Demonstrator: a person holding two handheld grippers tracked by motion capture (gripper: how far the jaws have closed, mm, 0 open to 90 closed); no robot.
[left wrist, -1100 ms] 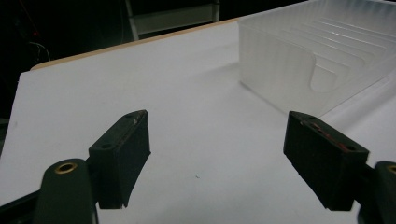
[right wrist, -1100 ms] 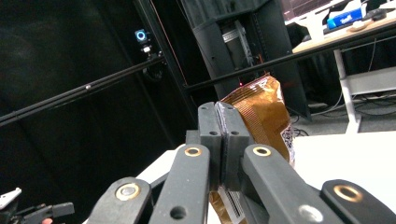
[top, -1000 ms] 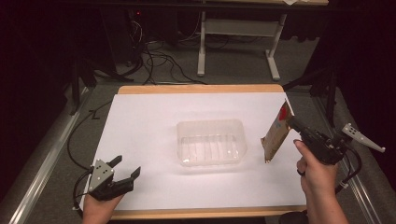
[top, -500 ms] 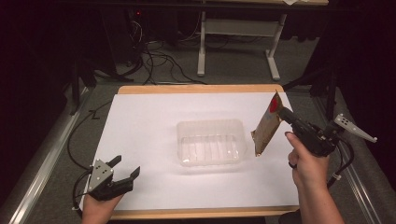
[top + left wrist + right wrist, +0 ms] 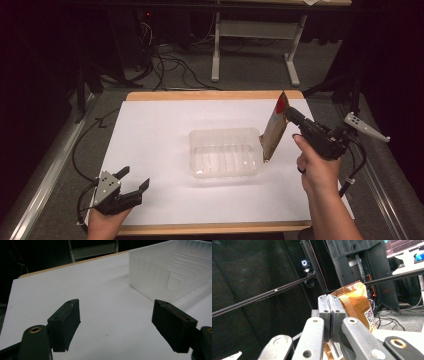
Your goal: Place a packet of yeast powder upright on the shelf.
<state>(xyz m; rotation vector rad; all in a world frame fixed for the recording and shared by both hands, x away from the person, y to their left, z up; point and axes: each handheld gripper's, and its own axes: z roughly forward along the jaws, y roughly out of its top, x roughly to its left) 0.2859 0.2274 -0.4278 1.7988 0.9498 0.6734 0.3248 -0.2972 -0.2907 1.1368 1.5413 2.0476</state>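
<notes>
Grippers are sitting at opposite sides of the white table top, and we are working one with each hand. With the right hand we are holding the right gripper above the right part of the table; its jaws are pressed together on the upper part of a brown snack pouch. In the right gripper view the same pouch is showing gold-brown film with a printed code panel, pinched between the closed jaws of that gripper.

The pouch is hanging tilted, red corner up and far, lower end down and near. That lower end is sitting just beside the right wall of the clear plastic tray; we cannot tell whether it is touching the tray or the table.

The tray is resting near the middle of the table and holding nothing. In the left gripper view the tray is lying ahead and to the right.

With the left hand we are keeping the left gripper low at the near left corner, jaws spread wide and gripping nothing; the left gripper view is showing the gripper over bare table.
</notes>
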